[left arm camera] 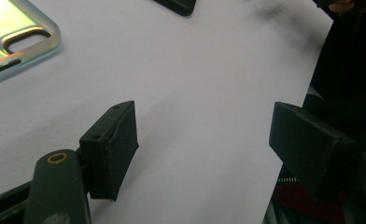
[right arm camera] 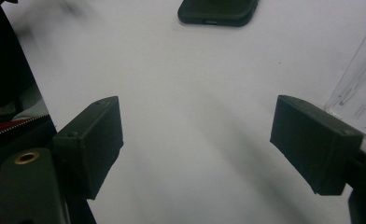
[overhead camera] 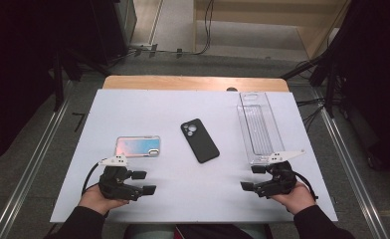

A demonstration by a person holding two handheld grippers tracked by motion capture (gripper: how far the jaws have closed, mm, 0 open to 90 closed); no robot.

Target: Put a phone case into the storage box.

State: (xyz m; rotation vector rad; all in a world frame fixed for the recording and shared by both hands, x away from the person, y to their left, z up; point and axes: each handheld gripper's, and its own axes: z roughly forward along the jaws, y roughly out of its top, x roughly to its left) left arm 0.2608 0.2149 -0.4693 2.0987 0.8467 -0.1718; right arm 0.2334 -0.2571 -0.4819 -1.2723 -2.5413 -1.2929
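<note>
From where I stand, both tools sit low at the near edge of the white board (overhead camera: 133, 107), each in a hand. The left gripper (overhead camera: 142, 182) has its jaws spread apart with nothing between them, and the right gripper (overhead camera: 252, 178) is likewise agape and empty.

The things in reach lie ahead of them. The iridescent phone case (overhead camera: 138, 146) lies flat just past the left gripper, at about twelve o'clock from it. The black phone (overhead camera: 199, 140) lies face down mid-board, slanted, at roughly two o'clock from the left gripper and ten o'clock from the right. The clear plastic tray (overhead camera: 258, 128) stretches away at twelve o'clock from the right gripper, its near end just beside that tool.

Judging by the layout, the work starts with a pick-up. To do it well, I would bring the left jaws down over a long edge of the case, keep them level with the board, and close only once both pads straddle the rim. The case is thin and slick, so a shallow bite may slip.
</note>
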